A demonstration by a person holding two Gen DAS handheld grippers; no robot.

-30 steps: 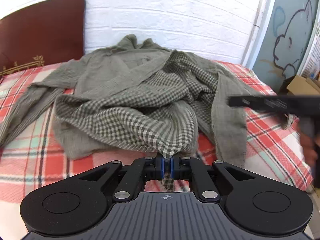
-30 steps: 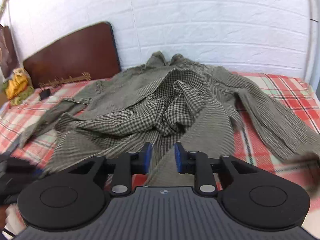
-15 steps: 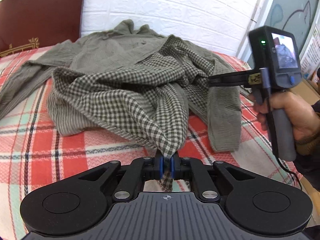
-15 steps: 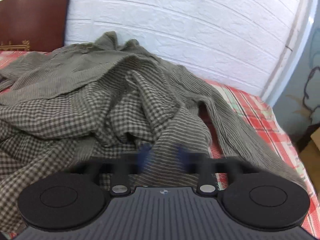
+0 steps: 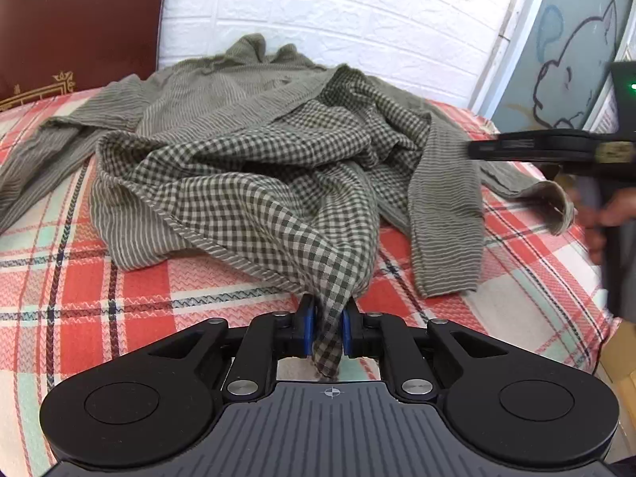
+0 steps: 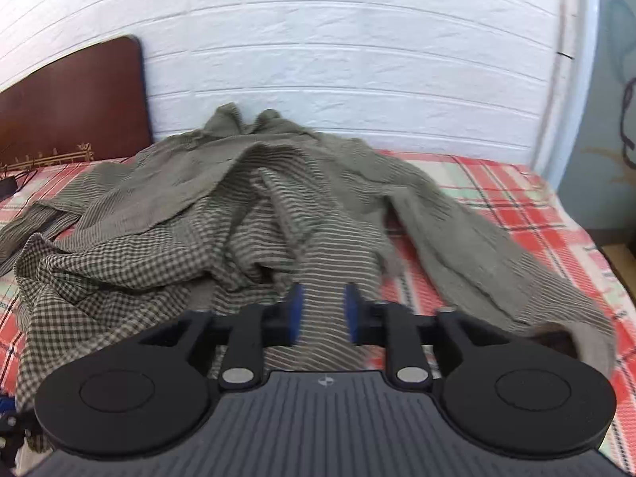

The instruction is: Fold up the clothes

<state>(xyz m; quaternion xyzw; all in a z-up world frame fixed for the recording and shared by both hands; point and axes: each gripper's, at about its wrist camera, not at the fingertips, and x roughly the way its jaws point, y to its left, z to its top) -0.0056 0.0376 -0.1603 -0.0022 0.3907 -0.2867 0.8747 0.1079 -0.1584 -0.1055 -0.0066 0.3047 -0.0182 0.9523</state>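
Note:
A crumpled grey-green shirt [image 5: 254, 147] with striped and checked panels lies on the red plaid bedspread [image 5: 131, 290]. My left gripper [image 5: 326, 324] is shut on a checked corner of the shirt at the bed's near edge; the cloth hangs between its blue pads. My right gripper [image 6: 322, 312] is open, its fingers set either side of a striped strip of the shirt [image 6: 322, 278], not pinching it. In the left wrist view the right gripper's black fingers [image 5: 528, 147] reach in from the right above a sleeve cuff [image 5: 554, 204].
A white brick wall [image 6: 357, 79] runs behind the bed. A dark brown headboard [image 6: 75, 107] stands at the left. A blue-grey panel with a cartoon drawing [image 5: 568, 59] stands at the right. Bed edge lies close on the right.
The right gripper has swung out to the right and lowered over the striped strip near the sleeve. The left gripper keeps its hold on the checked corner, pulled slightly back.

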